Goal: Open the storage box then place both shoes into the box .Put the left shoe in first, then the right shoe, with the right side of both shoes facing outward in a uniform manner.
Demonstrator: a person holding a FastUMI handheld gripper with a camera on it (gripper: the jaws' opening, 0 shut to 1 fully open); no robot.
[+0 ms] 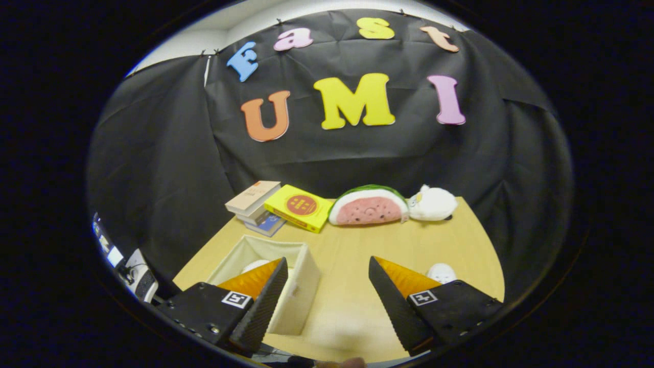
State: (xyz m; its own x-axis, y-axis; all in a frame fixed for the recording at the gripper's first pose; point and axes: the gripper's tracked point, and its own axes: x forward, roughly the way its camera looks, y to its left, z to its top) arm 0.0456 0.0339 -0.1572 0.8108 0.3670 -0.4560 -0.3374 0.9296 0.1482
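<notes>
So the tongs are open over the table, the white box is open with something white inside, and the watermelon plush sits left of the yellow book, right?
Nearly. The watermelon plush sits right of the yellow book, between it and the white plush toy, as the gripper view shows. The rest holds: the tongs are open over the table, and the white box is open with something white inside.

Tabletop layout
Box (299,286) near left by my open jaws; books (271,207) far left, plush toys (369,207) far right.
</notes>
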